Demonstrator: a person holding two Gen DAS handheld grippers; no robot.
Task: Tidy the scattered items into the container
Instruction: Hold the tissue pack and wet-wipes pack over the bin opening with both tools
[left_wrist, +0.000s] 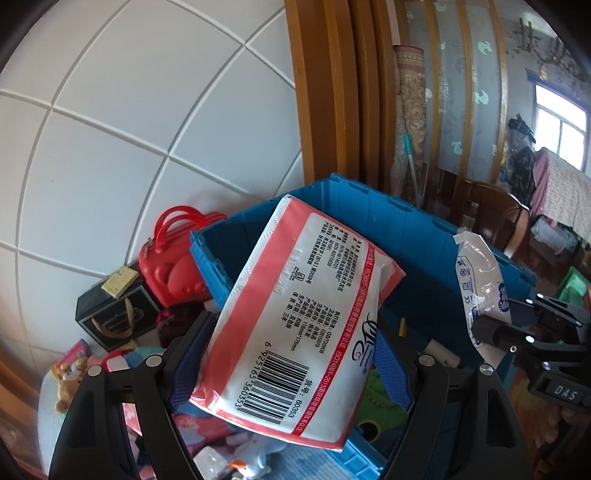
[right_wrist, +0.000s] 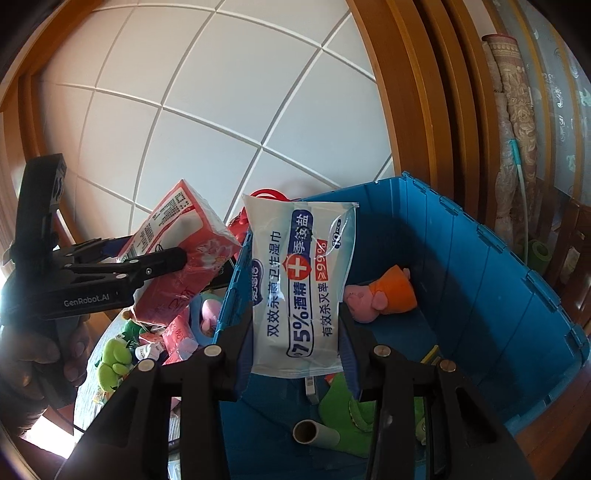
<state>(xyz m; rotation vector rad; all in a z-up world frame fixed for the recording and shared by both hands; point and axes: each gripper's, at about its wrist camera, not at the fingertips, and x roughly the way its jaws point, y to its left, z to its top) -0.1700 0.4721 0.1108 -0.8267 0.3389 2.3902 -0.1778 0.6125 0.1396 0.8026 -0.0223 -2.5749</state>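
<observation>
1. At far left, a red toy handbag sits against the white tiled wall, above a heap of small toys.
2. The left gripper clamps a pink and white tissue pack, lifted at a tilt over the near edge of the blue bin.
3. The right gripper pinches a flat pack of wet wipes, held upright over the same bin.
4. Inside the bin lie a pink pig toy, a green plush toy and a cardboard tube.
</observation>
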